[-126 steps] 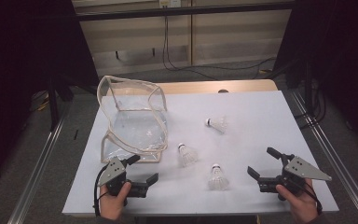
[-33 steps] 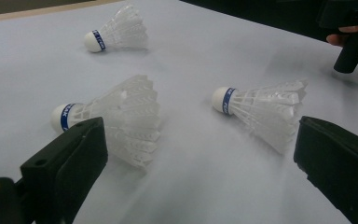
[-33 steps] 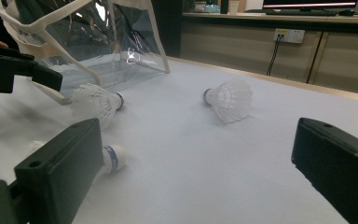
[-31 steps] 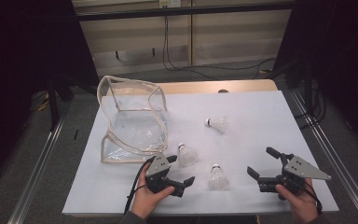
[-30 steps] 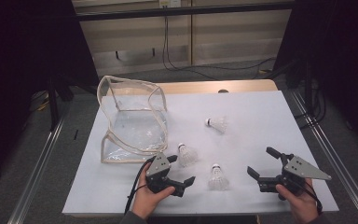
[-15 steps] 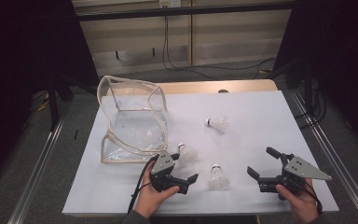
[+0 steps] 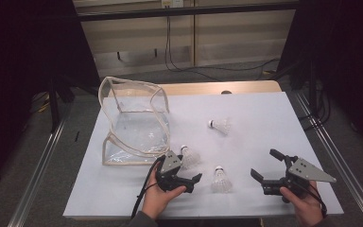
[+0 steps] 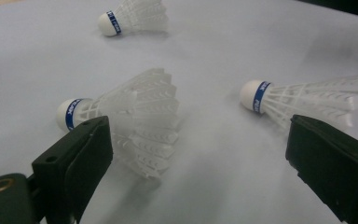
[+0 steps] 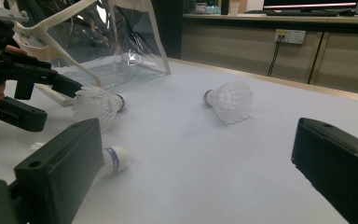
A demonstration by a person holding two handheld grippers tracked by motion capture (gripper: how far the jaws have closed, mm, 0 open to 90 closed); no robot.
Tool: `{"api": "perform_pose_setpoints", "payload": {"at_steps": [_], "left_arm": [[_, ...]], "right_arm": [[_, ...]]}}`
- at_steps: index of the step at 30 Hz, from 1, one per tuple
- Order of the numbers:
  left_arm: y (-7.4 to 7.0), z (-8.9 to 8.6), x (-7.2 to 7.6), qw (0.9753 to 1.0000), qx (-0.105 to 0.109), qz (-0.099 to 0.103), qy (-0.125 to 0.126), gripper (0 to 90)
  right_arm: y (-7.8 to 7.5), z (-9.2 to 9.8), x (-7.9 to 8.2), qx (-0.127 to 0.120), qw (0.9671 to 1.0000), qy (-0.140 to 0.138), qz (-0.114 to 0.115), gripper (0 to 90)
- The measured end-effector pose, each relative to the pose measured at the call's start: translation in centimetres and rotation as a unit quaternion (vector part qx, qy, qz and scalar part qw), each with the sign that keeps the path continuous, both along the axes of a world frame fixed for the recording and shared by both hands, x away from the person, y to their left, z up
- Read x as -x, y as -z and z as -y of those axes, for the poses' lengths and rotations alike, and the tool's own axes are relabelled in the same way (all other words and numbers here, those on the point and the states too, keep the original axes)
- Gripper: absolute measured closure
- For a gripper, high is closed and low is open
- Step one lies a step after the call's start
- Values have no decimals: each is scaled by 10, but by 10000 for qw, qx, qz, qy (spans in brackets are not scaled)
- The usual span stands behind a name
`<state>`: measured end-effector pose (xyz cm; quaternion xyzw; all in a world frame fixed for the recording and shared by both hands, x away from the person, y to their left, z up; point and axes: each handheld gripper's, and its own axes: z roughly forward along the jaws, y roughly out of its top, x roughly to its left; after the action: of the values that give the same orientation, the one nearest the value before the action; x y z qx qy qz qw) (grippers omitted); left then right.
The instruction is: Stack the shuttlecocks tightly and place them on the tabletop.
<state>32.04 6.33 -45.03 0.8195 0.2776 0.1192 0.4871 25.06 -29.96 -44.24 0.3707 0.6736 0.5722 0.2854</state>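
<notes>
Left tongs [image 7: 185,178] moved in from lower left, now lower centre, jaws wide, lined up on the near shuttlecock [image 7: 188,155] beside the clear bag [image 7: 134,120] on the worktop [image 7: 264,118]; grab looks imminent. Right tongs [image 7: 266,171] wide, idle lower right

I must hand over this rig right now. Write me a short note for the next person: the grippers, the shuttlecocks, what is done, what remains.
Left gripper: open, holding nothing, close to the nearest shuttlecock, which lies beside the clear bag.
Right gripper: open, holding nothing, low at the right side of the white table.
Things: middle shuttlecock lies between the two grippers; far shuttlecock lies nearer the table's middle. All three are on the table, outside the bag.
Done: nothing is in the bag yet.
Left: likely grasp the nearest shuttlecock with the left gripper, put it in the bag, then the other two.
</notes>
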Motion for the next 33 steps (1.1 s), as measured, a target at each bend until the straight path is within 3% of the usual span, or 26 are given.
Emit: {"api": "perform_pose_setpoints", "payload": {"at_steps": [5, 10, 20, 23, 25, 29, 33], "left_arm": [[0, 2, -3, 9998, -86, 5, -191, 113], [1, 1, -8, 9984, -150, 49, -545, 145], [2, 4, -12, 9961, -340, 314, -756, 301], [3, 5, -12, 9943, -496, 402, -852, 473], [3, 5, -12, 9937, -549, 420, -887, 520], [0, 5, -13, 9937, -594, 286, -911, 741], [-3, 6, -12, 9942, -531, 150, -928, 879]], "right_arm": [[0, 0, 0, 1, 10000, 0, -2, 13], [0, -1, 0, -36, 10000, -24, 2, 13], [0, -1, 0, -42, 10000, -45, -7, 13], [0, -1, 0, -45, 10000, -43, -12, 13], [0, 0, 0, -44, 10000, -44, -10, 13], [0, 0, 0, -45, 10000, -42, -6, 13], [0, 0, 0, -49, 10000, -39, 3, 13]]}}
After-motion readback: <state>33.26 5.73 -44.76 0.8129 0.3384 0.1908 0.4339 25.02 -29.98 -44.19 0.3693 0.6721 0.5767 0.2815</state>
